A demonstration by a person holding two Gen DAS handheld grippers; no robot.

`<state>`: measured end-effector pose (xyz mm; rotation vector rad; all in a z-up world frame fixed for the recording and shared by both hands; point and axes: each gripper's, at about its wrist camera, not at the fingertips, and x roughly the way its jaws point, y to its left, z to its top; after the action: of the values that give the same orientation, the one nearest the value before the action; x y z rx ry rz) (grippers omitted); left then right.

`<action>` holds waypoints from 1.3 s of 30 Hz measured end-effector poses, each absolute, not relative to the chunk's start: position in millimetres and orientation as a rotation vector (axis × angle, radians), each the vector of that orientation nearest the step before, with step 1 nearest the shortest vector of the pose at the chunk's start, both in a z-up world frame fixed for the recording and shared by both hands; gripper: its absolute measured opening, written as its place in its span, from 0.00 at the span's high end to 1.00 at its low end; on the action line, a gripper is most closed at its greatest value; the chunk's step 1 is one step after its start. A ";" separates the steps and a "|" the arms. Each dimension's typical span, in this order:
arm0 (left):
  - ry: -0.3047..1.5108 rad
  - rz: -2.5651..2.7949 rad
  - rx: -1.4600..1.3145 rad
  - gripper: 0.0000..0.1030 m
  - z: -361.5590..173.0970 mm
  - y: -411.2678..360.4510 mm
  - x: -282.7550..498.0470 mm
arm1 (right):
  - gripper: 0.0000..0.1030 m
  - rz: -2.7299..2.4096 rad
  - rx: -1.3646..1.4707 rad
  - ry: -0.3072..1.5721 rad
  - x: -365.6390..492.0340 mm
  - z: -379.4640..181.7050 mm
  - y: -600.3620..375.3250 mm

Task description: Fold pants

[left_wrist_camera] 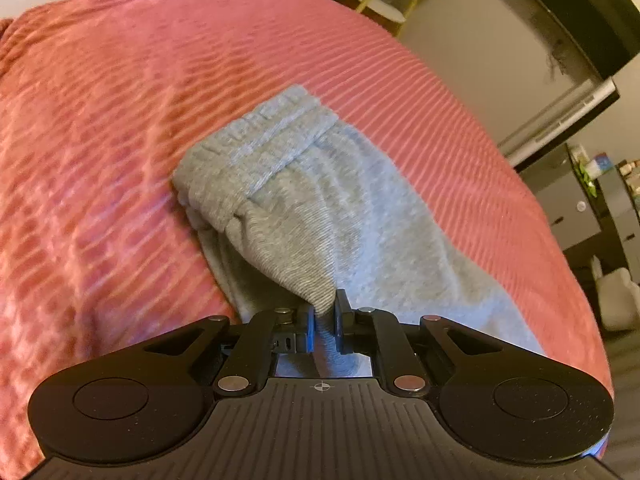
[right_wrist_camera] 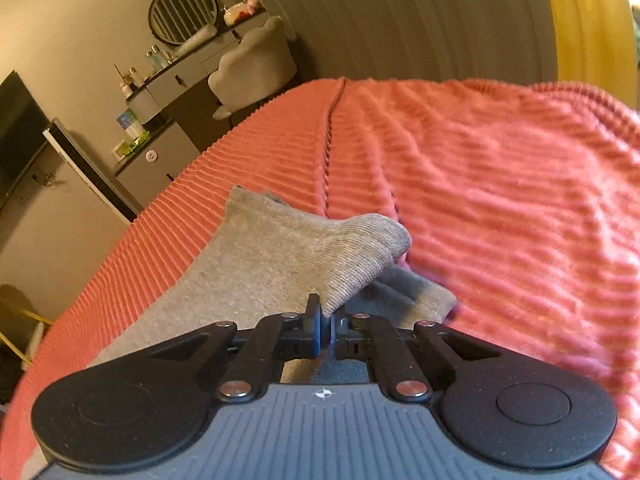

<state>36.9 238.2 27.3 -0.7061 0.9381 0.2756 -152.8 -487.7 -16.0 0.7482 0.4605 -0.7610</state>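
Grey sweatpants lie on a pink ribbed blanket. In the left wrist view the elastic waistband end lies ahead, and my left gripper is shut on a pinched fold of the grey fabric, lifting it a little. In the right wrist view the grey pants stretch forward and left over the blanket. My right gripper is shut on an edge of the fabric, raised above a lower layer.
The bed edge runs along the right of the left wrist view, with a TV and a round side table beyond. In the right wrist view a dresser, chair and round mirror stand past the bed's left edge.
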 end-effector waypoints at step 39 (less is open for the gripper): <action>0.719 0.141 -0.132 0.17 80.3 76.8 -5.6 | 0.32 -0.638 -0.097 0.814 -134.8 25.2 -419.3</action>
<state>-5.6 76.8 80.3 -0.1323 0.7190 0.1406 -134.8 -419.3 25.2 -0.0966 0.8144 -0.6382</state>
